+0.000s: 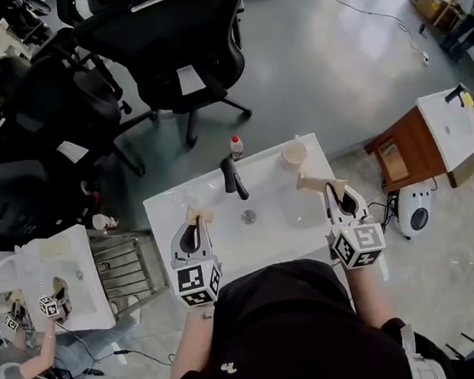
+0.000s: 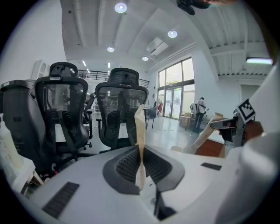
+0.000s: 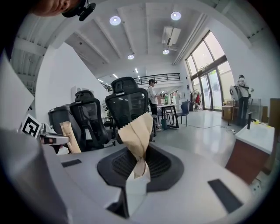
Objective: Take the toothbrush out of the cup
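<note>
1. Left gripper (image 1: 199,215): jaws together, nothing between them. The tips sit over the near left part of the sink (image 1: 159,215), just inside its left edge.
2. Right gripper (image 1: 309,181): jaws together, nothing between them. The tips sit close to the sink's right edge and point toward the cup (image 1: 294,155). They are near it but apart from it.
3. The basin between the two grippers is open, with only the drain (image 1: 248,217) at its middle.
4. The black tap (image 1: 233,179) stands behind the drain, at mid-width.
5. The cup stands on the far right corner, close to both edges. The toothbrush (image 1: 297,139) shows only as a thin pale tip above its rim.
6. A bottle (image 1: 235,147) stands at the far edge, between tap and cup.
7. Beyond the far edge, chairs (image 1: 178,54) crowd the left; the floor (image 1: 332,52) on the right is open.
8. A cabinet (image 1: 404,151) stands to the right, with a strip of floor between it and the sink.
</note>
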### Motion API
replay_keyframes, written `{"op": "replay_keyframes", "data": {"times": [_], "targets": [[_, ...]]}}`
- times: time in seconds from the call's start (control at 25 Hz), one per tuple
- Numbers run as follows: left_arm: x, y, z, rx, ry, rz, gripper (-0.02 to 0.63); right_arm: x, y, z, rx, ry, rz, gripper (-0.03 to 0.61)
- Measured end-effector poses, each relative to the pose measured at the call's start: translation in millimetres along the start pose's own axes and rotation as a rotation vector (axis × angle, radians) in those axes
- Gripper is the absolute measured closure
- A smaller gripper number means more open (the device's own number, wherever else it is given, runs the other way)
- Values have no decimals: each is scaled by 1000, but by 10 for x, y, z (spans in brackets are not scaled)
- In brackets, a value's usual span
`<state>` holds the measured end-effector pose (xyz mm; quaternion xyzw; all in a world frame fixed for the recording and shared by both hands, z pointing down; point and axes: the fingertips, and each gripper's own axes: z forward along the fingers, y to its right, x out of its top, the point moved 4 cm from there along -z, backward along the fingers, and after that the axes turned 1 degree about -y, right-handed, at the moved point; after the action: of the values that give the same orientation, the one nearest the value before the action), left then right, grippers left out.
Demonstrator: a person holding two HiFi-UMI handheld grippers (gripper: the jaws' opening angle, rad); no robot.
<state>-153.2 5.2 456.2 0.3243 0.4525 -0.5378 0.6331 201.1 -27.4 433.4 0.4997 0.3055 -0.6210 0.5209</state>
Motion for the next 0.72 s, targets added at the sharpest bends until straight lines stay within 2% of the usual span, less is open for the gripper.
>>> {"op": "replay_keyframes", "data": {"times": [0.36, 0.72], "targets": [[56, 73, 8, -35, 5, 11, 580, -163, -17, -103, -8, -19, 27, 514], [100, 114, -14, -40, 14, 9, 580, -147, -110, -86, 36, -22, 17, 514]]}}
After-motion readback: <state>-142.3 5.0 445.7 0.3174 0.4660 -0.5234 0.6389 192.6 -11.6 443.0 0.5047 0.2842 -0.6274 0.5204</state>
